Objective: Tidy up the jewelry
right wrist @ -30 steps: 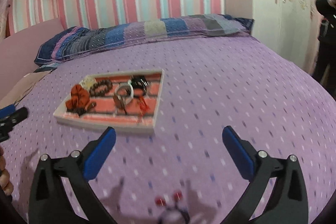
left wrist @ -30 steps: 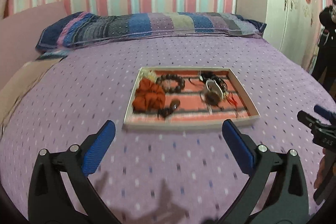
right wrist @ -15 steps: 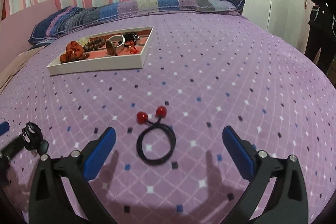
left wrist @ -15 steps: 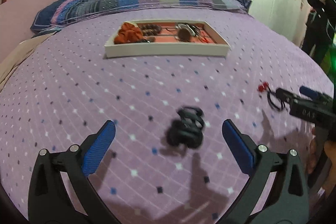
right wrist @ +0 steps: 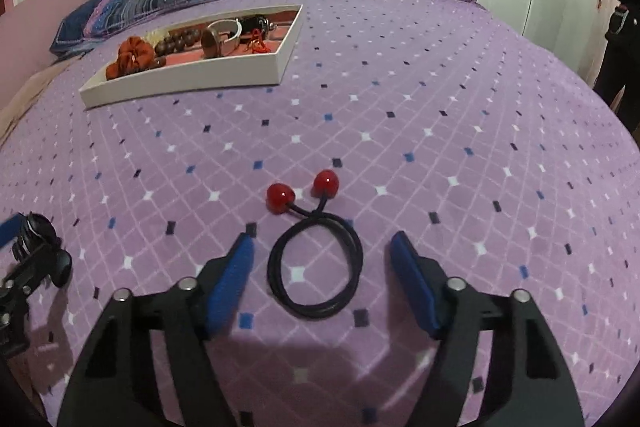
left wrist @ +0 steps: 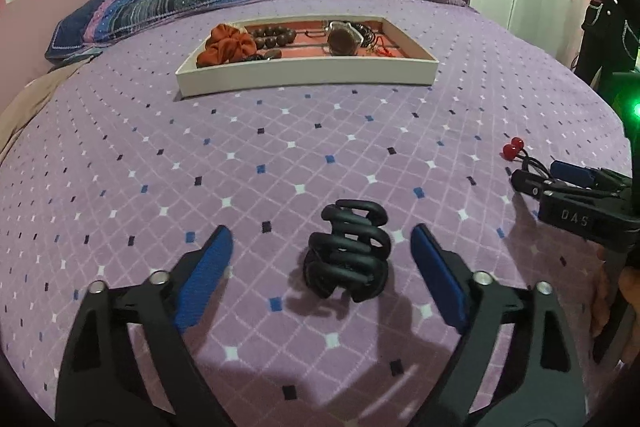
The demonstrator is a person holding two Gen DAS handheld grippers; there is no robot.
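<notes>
On purple bedspread (right wrist: 440,99): one black claw clip (left wrist: 347,251), one hair tie (right wrist: 316,267).

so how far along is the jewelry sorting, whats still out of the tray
Done: the tray already holds an orange scrunchie, bead bracelet and other pieces. In hand: nothing gripped; the open left gripper straddles the black claw clip, the open right gripper straddles the red-bead hair tie. Left: grasp both and carry them to the tray.

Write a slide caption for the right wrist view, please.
Open right gripper straddles a black hair tie on the bed.
</notes>
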